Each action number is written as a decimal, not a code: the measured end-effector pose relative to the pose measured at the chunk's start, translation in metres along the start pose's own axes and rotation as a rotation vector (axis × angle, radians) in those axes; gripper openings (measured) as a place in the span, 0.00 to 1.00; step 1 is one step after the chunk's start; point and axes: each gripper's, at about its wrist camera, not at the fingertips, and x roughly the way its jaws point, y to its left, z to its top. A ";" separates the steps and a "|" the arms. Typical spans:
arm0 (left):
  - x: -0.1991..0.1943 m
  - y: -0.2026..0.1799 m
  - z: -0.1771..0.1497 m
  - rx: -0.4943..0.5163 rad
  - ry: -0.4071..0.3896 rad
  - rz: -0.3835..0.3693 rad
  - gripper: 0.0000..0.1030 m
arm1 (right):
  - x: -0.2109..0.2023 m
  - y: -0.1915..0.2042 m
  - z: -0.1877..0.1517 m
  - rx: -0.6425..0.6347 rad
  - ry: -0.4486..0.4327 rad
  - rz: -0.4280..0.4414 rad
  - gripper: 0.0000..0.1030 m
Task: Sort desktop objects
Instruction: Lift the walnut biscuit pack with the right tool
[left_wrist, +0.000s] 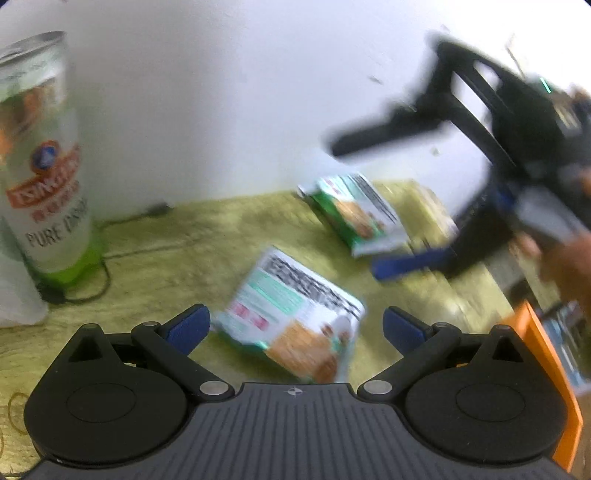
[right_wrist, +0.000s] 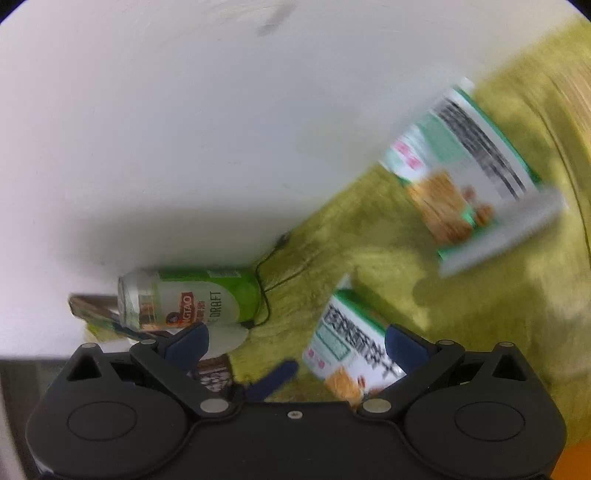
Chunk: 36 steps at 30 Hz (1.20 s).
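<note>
Though motion blur smears both snack packets (left_wrist: 295, 314), left gripper (left_wrist: 293, 328) and right gripper (right_wrist: 295, 341) fingers gape, empty.

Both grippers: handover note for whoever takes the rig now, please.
Left gripper: open, empty, near packet just ahead of its fingers.
Right gripper: open, empty, raised over the cloth, tilted.
Far packet lies flat near the wall. Can stands upright at left by a cable. Orange bin edge at right.
Done: nothing visibly sorted. Left: both packets and the can.
</note>
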 end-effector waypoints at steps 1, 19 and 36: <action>0.003 0.002 0.001 -0.010 -0.005 0.006 0.98 | -0.002 -0.006 -0.002 0.030 -0.004 0.003 1.00; 0.023 -0.007 -0.009 0.030 0.099 -0.033 0.98 | 0.020 -0.038 -0.018 0.168 0.050 -0.023 1.00; 0.015 -0.010 -0.012 0.039 0.107 -0.012 0.98 | 0.011 -0.026 0.001 0.045 0.000 -0.046 1.00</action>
